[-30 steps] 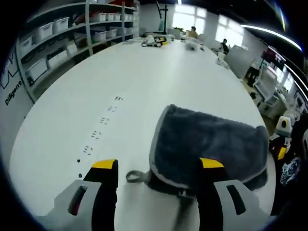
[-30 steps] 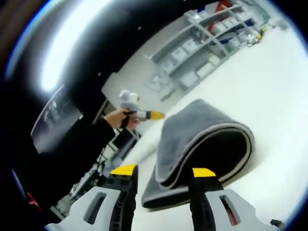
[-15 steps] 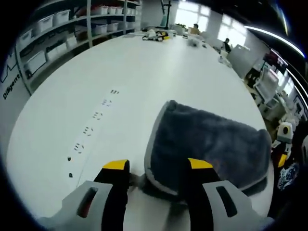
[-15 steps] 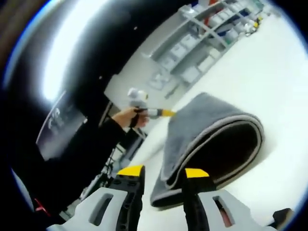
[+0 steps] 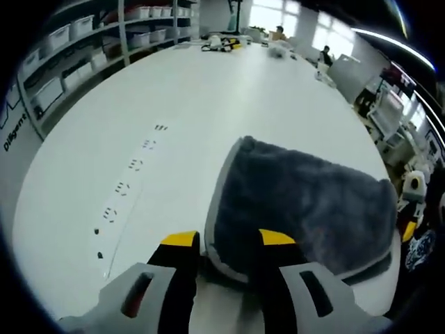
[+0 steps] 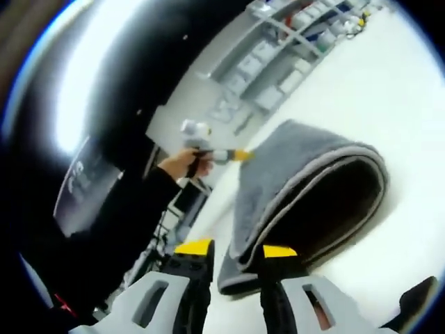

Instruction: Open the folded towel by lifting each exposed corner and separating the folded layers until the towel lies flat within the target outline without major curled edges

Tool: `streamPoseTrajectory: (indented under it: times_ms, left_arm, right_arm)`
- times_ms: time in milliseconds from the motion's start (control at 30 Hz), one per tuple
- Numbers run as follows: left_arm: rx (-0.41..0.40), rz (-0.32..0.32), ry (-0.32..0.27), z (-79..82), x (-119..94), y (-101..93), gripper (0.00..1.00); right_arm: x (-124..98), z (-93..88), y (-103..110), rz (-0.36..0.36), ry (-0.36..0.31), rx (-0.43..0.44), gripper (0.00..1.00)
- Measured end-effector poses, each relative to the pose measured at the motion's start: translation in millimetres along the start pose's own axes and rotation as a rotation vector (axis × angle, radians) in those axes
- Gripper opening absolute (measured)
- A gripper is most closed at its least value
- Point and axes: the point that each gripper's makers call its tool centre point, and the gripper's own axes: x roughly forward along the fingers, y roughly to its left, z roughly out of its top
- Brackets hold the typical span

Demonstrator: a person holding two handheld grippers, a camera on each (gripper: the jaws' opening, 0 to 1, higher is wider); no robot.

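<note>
Grey towel (image 5: 306, 209) sits folded on the white table (image 5: 208, 104); my left gripper (image 5: 224, 240) and right gripper (image 6: 235, 249) have both narrowed onto its edge, pinching corners, so lifting looks next.

The towel (image 5: 299, 202) is dark grey and fluffy, with a light grey band along its edge. In the right gripper view the towel (image 6: 292, 177) has the same pale edge, and it looks almost black inside the fold. The tabletop (image 5: 208, 97) is white, with a short row of tiny black marks (image 5: 128, 177) on it. The left hand-held gripper (image 5: 224, 241) has black jaws with yellow tips and a light grey body. The right hand-held gripper (image 6: 236, 248) has the same colours. The sleeve (image 6: 128, 209) is black. The shelves (image 5: 83, 42) are grey and carry white boxes.
</note>
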Motion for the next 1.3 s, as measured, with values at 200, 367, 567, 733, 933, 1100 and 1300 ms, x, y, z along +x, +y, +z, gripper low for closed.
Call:
streamPoseTrajectory:
  times_ms: [200, 367, 567, 733, 933, 1100, 1300]
  left_arm:
    - [-0.003, 0.023, -0.008, 1.5, -0.2, 3.3, 0.08]
    - [-0.032, 0.028, -0.010, -2.3, 0.7, -7.8, 0.05]
    - [-0.036, 0.046, -0.012, -2.1, -1.2, -11.1, 0.04]
    - [-0.085, 0.050, -0.026, 2.9, -3.1, -15.1, 0.02]
    - [-0.142, 0.036, -0.002, 7.9, -6.5, -14.7, 0.02]
    - [-0.157, 0.003, -0.003, 9.2, -8.4, -23.3, 0.02]
    - [-0.174, 0.011, -0.028, 14.2, -11.9, -21.0, 0.02]
  right_arm:
    - [2.0, -1.9, -1.3, 0.021, 0.002, 0.047, 0.02]
    - [-0.7, 4.8, 1.9, 0.072, -0.033, 0.146, 0.01]
    - [-7.8, 30.9, 4.6, 0.168, -0.133, 0.371, 0.00]
    - [-11.6, 40.1, 2.3, 0.205, -0.181, 0.410, 0.00]
    - [-15.3, 46.8, 8.6, 0.241, -0.203, 0.416, 0.00]
    - [-16.1, 43.6, 8.9, 0.235, -0.195, 0.390, 0.00]
    - [-16.2, 39.8, 14.9, 0.229, -0.167, 0.296, 0.00]
